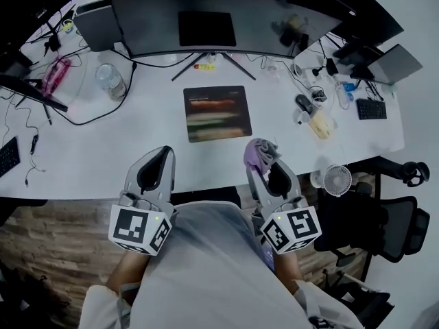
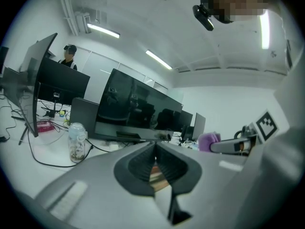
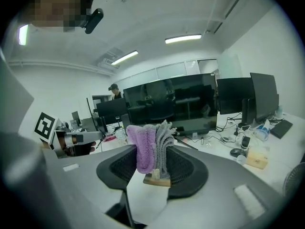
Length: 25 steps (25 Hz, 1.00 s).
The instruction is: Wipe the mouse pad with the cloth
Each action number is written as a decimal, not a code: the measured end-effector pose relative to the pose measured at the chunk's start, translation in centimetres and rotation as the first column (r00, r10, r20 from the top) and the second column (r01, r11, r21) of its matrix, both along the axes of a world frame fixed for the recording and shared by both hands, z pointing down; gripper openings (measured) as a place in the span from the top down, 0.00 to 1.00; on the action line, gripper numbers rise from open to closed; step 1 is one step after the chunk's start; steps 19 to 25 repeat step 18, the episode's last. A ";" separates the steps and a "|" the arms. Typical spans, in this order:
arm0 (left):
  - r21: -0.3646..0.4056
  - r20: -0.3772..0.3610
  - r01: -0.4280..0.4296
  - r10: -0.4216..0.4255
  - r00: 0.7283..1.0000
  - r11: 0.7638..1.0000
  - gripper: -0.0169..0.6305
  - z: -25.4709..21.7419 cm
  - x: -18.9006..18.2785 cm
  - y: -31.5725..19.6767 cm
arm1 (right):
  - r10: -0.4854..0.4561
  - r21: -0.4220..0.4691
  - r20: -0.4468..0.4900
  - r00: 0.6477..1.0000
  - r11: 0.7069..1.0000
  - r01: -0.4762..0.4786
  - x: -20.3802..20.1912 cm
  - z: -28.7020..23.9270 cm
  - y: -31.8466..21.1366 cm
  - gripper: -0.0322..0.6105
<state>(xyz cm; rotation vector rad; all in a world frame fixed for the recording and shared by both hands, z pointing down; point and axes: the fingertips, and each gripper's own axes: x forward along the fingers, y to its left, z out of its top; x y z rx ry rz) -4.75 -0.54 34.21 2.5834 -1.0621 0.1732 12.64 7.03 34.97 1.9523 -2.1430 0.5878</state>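
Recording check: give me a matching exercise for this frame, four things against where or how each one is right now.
Things:
1. cloth
2. mouse pad
3. left gripper
4. clear jar

Places or states:
a) flat on the white desk in front of the monitor
b) jaws together, nothing between them
c) standing by the monitor's left end
d) pinched in the right gripper

Pairs: 1-d, 2-a, 3-b, 4-c

Cloth is half lilac, half grey. Mouse pad is dark brown-black with blurry horizontal bands of red, cream and green, on a plain white desk. Left gripper and right gripper: grey shells, black ribbed pads, black-and-white square markers on their cubes.
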 end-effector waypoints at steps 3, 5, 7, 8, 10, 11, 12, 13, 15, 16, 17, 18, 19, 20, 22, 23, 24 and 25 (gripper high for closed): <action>-0.007 0.001 -0.002 0.002 1.000 1.000 0.97 0.3 -0.2 0.4 | 0.004 -0.017 -0.010 1.000 1.000 -0.005 -0.3 0.3 0.1 0.67; -0.009 -0.004 0.004 -0.004 1.000 1.000 0.97 0.3 -0.3 0.4 | -0.001 -0.024 -0.025 1.000 1.000 0.000 -0.3 0.5 0.2 0.67; -0.011 -0.022 0.013 -0.013 1.000 1.000 0.97 0.1 -0.2 0.3 | -0.021 -0.021 -0.037 0.999 1.000 0.020 -0.2 0.4 0.1 0.67; -0.010 -0.035 0.019 -0.019 0.999 1.000 0.97 -0.1 0.0 0.1 | -0.031 -0.019 -0.042 0.999 0.999 0.030 -0.1 0.3 -0.1 0.67; -0.004 -0.058 0.032 -0.032 0.998 0.999 0.97 -0.6 0.2 -0.5 | -0.042 -0.015 -0.049 0.998 0.999 0.041 0.3 0.1 -0.7 0.67; -0.002 -0.065 0.037 -0.037 0.997 0.999 0.97 -0.8 0.5 -0.7 | -0.045 -0.016 -0.045 0.998 0.999 0.044 0.6 0.1 -0.9 0.67; -0.003 -0.069 0.040 -0.040 0.997 0.999 0.97 -0.9 0.8 -0.8 | -0.049 -0.020 -0.034 0.998 0.999 0.048 1.0 0.2 -1.0 0.67; -0.007 -0.072 0.042 -0.042 0.997 0.999 0.97 -1.0 1.3 -0.8 | -0.054 -0.026 -0.022 0.998 0.998 0.053 1.4 0.3 -1.0 0.67; -0.017 -0.073 0.046 -0.047 0.996 0.999 0.97 -1.0 2.4 -0.7 | -0.069 -0.038 -0.005 0.998 0.997 0.069 2.3 0.4 -1.0 0.67; -0.022 -0.072 0.047 -0.049 0.996 0.999 0.97 -1.0 3.0 -0.7 | -0.079 -0.042 -0.002 0.997 0.996 0.078 2.7 0.3 -1.0 0.67; -0.026 -0.072 0.048 -0.050 0.996 0.999 0.97 -1.0 3.7 -0.6 | -0.089 -0.045 -0.002 0.996 0.995 0.089 3.1 0.2 -1.0 0.67; -0.029 -0.071 0.049 -0.051 0.996 0.998 0.97 -1.1 4.3 -0.5 | -0.100 -0.046 -0.001 0.995 0.994 0.099 3.5 0.1 -1.0 0.67; -0.029 -0.071 0.049 -0.051 0.996 0.998 0.97 -1.1 4.3 -0.5 | -0.100 -0.046 -0.001 0.995 0.994 0.099 3.5 0.1 -1.0 0.67; -0.029 -0.071 0.049 -0.051 0.996 0.998 0.97 -1.1 4.3 -0.5 | -0.100 -0.046 -0.001 0.995 0.994 0.099 3.5 0.1 -1.0 0.67; -0.029 -0.071 0.049 -0.051 0.996 0.998 0.97 -1.1 4.3 -0.5 | -0.100 -0.046 -0.001 0.995 0.994 0.099 3.5 0.1 -1.0 0.67; -0.029 -0.071 0.049 -0.051 0.996 0.998 0.97 -1.1 4.3 -0.5 | -0.100 -0.046 -0.001 0.995 0.994 0.099 3.5 0.1 -1.0 0.67; -0.029 -0.071 0.049 -0.051 0.996 0.998 0.97 -1.1 4.3 -0.5 | -0.100 -0.046 -0.001 0.995 0.994 0.099 3.5 0.1 -1.0 0.67; -0.029 -0.071 0.049 -0.051 0.996 0.998 0.97 -1.1 4.3 -0.5 | -0.100 -0.046 -0.001 0.995 0.994 0.099 3.5 0.1 -1.0 0.67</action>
